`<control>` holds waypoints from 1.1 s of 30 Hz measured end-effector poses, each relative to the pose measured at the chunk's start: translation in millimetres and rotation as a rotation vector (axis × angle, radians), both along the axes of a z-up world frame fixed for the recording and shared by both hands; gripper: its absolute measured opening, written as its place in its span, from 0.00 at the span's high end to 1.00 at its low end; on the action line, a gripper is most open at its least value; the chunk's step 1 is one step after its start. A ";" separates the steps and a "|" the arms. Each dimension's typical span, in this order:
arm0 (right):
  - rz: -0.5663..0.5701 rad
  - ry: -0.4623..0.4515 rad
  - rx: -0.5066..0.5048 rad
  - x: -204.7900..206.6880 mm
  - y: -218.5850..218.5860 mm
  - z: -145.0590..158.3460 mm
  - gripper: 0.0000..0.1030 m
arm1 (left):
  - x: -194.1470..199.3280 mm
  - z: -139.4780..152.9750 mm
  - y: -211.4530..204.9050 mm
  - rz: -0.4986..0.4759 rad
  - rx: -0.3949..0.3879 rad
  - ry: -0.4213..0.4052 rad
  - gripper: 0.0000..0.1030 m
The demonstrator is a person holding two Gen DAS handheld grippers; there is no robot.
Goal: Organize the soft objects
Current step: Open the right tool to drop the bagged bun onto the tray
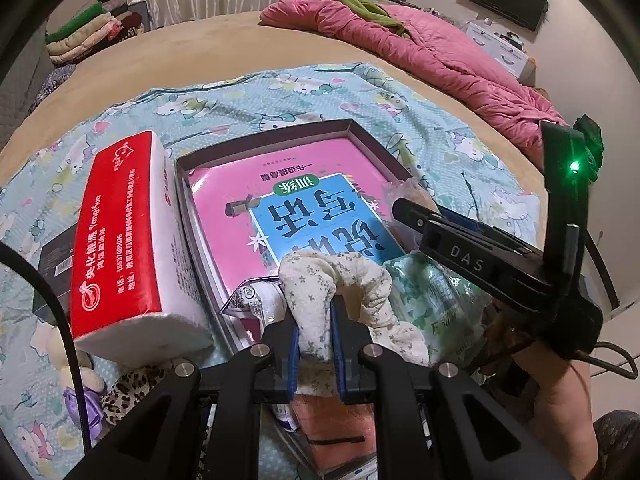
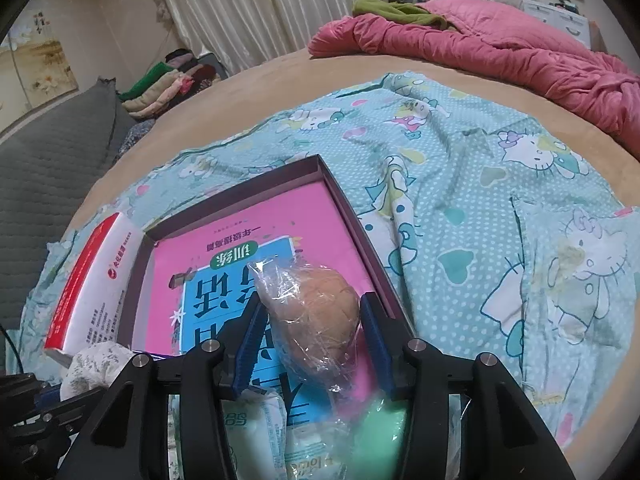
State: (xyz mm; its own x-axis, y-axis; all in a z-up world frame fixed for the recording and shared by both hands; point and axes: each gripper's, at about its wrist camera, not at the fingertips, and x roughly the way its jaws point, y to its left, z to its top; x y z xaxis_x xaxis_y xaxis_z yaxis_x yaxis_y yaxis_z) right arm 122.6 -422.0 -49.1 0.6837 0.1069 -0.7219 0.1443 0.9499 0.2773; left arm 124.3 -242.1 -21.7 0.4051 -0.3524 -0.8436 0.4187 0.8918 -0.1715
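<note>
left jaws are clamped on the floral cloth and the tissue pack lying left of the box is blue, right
Not quite. The tissue pack is red and white, not blue, as the left wrist view shows. The rest holds: the left gripper has its jaws clamped on the floral cloth, and the pack lies left of the box.

A book [image 1: 280, 184] lies in an open box [image 1: 352, 126] on a printed sheet [image 2: 460, 184]; a tissue pack [image 1: 124, 232] leans just left of it, a quilt [image 2: 500, 48] far right.
</note>
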 end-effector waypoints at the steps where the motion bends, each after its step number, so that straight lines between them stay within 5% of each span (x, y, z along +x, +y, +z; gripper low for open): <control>1: -0.001 -0.002 0.003 -0.2 0.0 0.3 0.51 | 0.7 -0.8 -0.1 0.001 -0.001 0.001 0.86; 19: -0.002 -0.058 0.007 -7.7 1.7 11.2 0.41 | 7.4 -6.0 -0.1 0.018 0.002 0.022 0.82; 30: -0.025 -0.116 0.010 -15.7 -4.0 24.3 0.33 | 10.2 -7.4 5.2 0.041 -0.031 0.047 0.75; 33: -0.035 -0.131 0.009 -18.6 -7.0 27.6 0.32 | 10.0 -5.4 6.7 0.043 -0.048 0.047 0.64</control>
